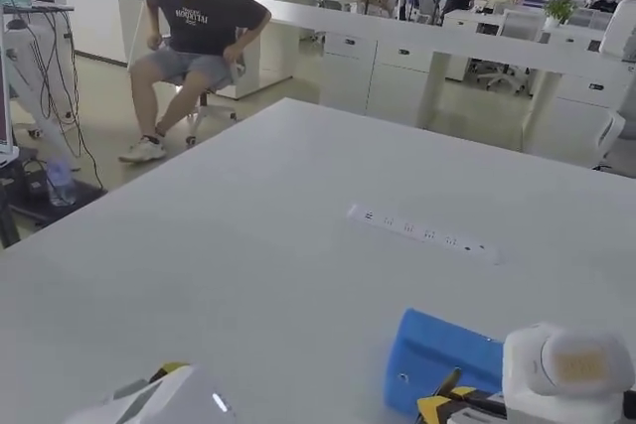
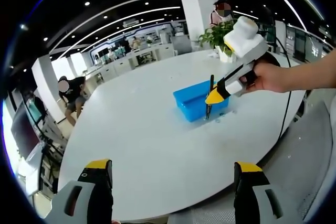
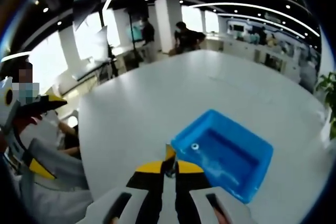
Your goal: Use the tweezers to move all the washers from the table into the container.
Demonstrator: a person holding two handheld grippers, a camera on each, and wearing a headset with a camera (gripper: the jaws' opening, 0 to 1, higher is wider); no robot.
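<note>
One small silvery ring washer (image 3: 195, 146) lies inside the shallow blue plastic container (image 3: 247, 174), near its left corner, at the lower right of your right gripper view. Your right gripper (image 3: 169, 167) pinches the thin black tweezers (image 2: 209, 98) at that container. Your left gripper (image 2: 172, 165) has its jaws wide apart.

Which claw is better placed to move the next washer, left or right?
Right. The right claw is shut on the tweezers beside the blue container. The left claw is open, holds nothing and sits farther back across the table.
</note>
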